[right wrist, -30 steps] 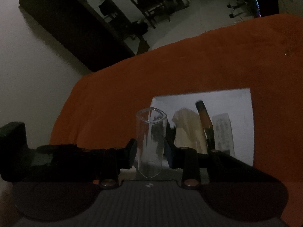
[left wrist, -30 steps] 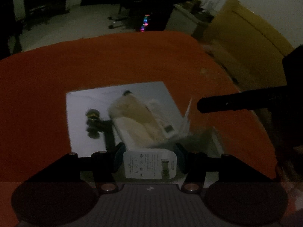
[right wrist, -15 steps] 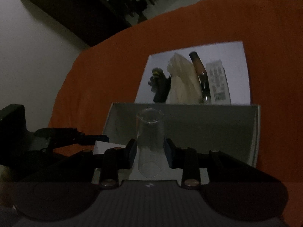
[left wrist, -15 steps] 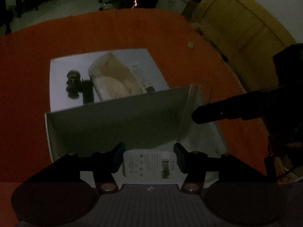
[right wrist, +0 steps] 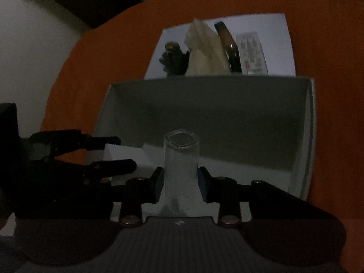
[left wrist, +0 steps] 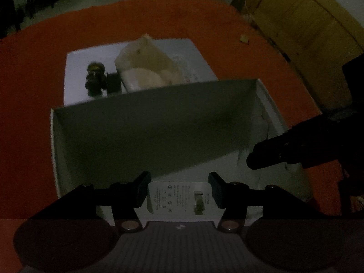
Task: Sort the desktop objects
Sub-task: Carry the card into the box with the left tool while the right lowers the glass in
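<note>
My left gripper is shut on a white charger block and holds it low inside an open white box. My right gripper is shut on a clear plastic tube over the same box. The left gripper with the white block shows at the left of the right wrist view. One right finger shows at the right of the left wrist view. Beyond the box a white sheet holds a cream pouch, a dark small figure, a brown pen and a printed card.
An orange cloth covers the table. A small tan scrap lies on it at the far right. A yellow wooden cabinet stands beyond the right edge. The scene is dim.
Both grippers have moved back and down from above the sheet into the white box, with the charger block and the tube still held.
</note>
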Available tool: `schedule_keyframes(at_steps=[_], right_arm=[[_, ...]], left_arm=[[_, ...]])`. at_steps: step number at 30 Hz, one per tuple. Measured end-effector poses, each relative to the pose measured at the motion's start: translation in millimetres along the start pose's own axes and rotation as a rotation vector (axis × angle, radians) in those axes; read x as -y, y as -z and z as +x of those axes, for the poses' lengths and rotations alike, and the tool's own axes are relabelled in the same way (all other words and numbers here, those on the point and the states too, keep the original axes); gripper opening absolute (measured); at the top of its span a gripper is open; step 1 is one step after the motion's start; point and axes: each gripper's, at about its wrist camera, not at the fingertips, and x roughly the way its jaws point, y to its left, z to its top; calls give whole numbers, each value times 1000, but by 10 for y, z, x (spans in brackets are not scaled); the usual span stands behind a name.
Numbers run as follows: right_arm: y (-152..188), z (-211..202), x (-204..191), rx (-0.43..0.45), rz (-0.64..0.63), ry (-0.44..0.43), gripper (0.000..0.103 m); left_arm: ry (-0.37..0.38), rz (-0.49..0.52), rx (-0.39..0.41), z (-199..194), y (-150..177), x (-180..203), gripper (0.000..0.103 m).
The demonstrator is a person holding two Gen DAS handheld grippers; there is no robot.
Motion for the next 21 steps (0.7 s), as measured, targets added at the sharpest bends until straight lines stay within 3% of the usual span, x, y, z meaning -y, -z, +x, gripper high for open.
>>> schedule_keyframes(at_steps=[12, 21], right_arm=[[133, 434, 170, -115, 5, 75, 35], [116, 706, 238, -178, -14, 135, 35]], left_arm=[[-15, -53, -84, 398, 231, -20, 51], [-33, -71, -103, 589, 246, 1, 51]])
